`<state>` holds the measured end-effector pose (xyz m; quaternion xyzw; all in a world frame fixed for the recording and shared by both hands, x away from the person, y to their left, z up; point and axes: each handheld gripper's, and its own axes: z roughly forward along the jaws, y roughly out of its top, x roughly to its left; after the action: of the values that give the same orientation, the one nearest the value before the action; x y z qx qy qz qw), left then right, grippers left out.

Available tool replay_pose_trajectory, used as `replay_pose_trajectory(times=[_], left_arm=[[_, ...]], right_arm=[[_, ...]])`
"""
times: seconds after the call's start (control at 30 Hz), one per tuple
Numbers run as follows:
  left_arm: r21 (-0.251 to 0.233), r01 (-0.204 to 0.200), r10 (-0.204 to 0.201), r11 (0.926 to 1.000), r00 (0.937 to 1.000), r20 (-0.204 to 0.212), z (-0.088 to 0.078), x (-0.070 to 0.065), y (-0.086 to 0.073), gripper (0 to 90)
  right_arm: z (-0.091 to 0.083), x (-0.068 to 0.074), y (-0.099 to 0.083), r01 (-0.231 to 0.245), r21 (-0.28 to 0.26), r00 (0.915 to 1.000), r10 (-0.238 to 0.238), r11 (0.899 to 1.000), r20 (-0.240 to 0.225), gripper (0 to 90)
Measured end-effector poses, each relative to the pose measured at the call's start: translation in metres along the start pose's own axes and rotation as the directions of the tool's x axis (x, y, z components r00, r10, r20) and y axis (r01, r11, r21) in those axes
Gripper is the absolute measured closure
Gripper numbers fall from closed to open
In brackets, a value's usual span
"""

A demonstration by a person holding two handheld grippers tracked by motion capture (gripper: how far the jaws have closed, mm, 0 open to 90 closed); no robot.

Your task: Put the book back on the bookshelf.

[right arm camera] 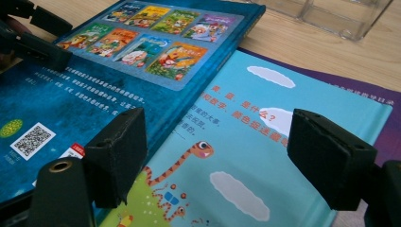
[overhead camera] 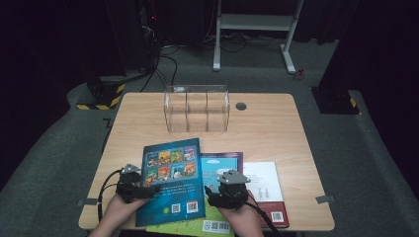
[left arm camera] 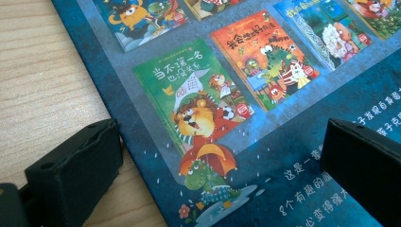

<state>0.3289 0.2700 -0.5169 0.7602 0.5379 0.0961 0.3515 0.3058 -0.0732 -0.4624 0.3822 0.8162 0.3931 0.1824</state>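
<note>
Item: dark blue picture book (overhead camera: 173, 180), lying uppermost on a stack of books at the near edge of the wooden table (overhead camera: 276, 123), long axis running away from the person toward the clear acrylic divider rack (overhead camera: 196, 108).

Left gripper (overhead camera: 141, 190): jaws standing released, straddling the book's left edge.

Right gripper (overhead camera: 217, 195): jaws standing wide, grasping nothing, hovering at its right edge, over the light blue book (right arm camera: 246, 142).

The left gripper view is showing the cover thumbnails; the right gripper view, the book's thickness.

My high view looks forward and down over the light wooden table (overhead camera: 276, 123), while both gripper views sit close above the dark blue hardcover picture book (left arm camera: 302, 156), shared by all three.
</note>
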Motion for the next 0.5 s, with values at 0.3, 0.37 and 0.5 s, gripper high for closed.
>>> replay_pose_trajectory(times=[0.3,0.37,0.5], left_arm=[[-0.004,-0.015,0.015,0.9999,0.9993,0.034,0.004,-0.008,0.001,0.1],[-0.005,-0.020,0.020,0.9998,0.9992,0.035,0.005,-0.009,0.002,0.1],[-0.005,-0.020,0.020,0.9998,0.9990,0.039,0.006,-0.010,0.002,0.1]], right_arm=[[0.009,0.006,-0.003,0.006,0.024,0.9999,-0.006,1.000,-0.010,20.7],[0.010,0.007,-0.004,0.005,0.033,1.0000,-0.004,0.999,-0.007,20.7],[0.010,0.006,-0.005,0.002,0.031,1.0000,-0.002,1.000,-0.004,20.8]])
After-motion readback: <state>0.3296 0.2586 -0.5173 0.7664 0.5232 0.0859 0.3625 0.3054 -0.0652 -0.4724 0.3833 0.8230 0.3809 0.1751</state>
